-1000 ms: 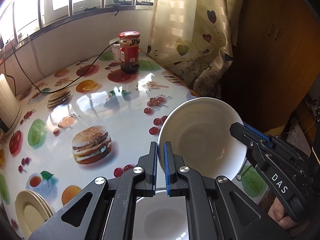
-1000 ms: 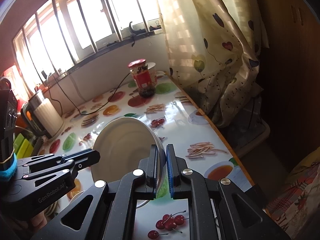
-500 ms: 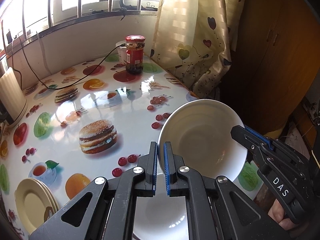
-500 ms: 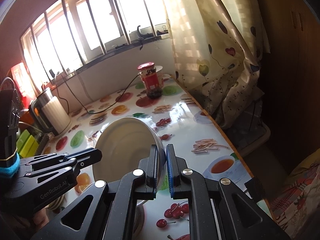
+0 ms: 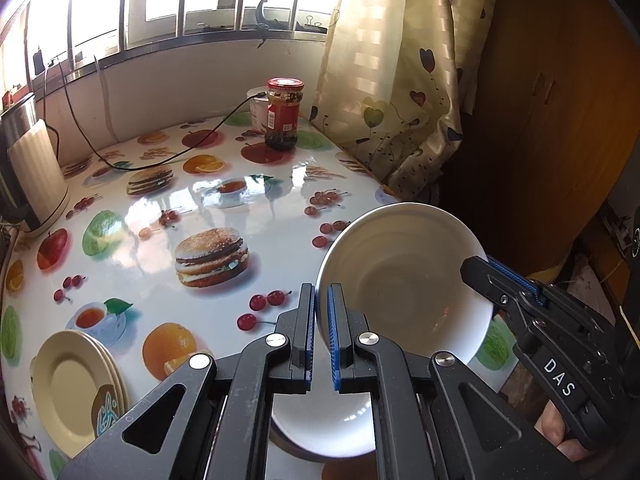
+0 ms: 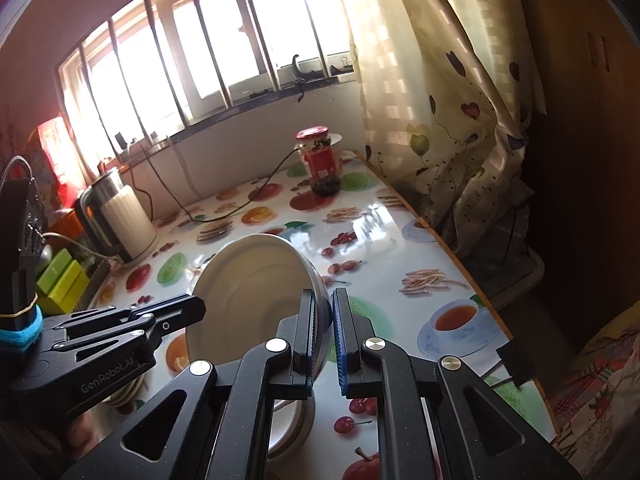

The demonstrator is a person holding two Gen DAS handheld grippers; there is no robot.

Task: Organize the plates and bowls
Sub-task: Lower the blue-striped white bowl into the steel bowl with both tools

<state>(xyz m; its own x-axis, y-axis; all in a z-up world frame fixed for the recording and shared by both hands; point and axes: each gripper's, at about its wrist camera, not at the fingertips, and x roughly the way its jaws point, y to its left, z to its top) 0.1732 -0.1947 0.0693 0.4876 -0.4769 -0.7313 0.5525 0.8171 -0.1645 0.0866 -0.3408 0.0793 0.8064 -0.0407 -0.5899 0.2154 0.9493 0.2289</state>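
A white bowl [image 5: 404, 280] is held tilted in the air above the table's near right edge. My left gripper [image 5: 321, 296] is shut on its left rim. My right gripper [image 6: 323, 300] is shut on its right rim; in the right wrist view I see the bowl's underside [image 6: 256, 292]. The right gripper also shows in the left wrist view [image 5: 504, 284], and the left gripper in the right wrist view [image 6: 168, 312]. A second white bowl [image 5: 320, 428] sits on the table below. A stack of cream plates [image 5: 72, 384] lies at the near left.
A table with a food-print cloth [image 5: 168, 200] holds a red-lidded jar [image 5: 284, 112] at the back, a black cable [image 5: 160, 156] and a white kettle [image 5: 32, 168] at the left. A curtain [image 5: 392, 80] hangs past the right edge.
Both grippers have lifted the white bowl higher and pulled back a little from the table. More of the lower bowl and the plate stack shows now.
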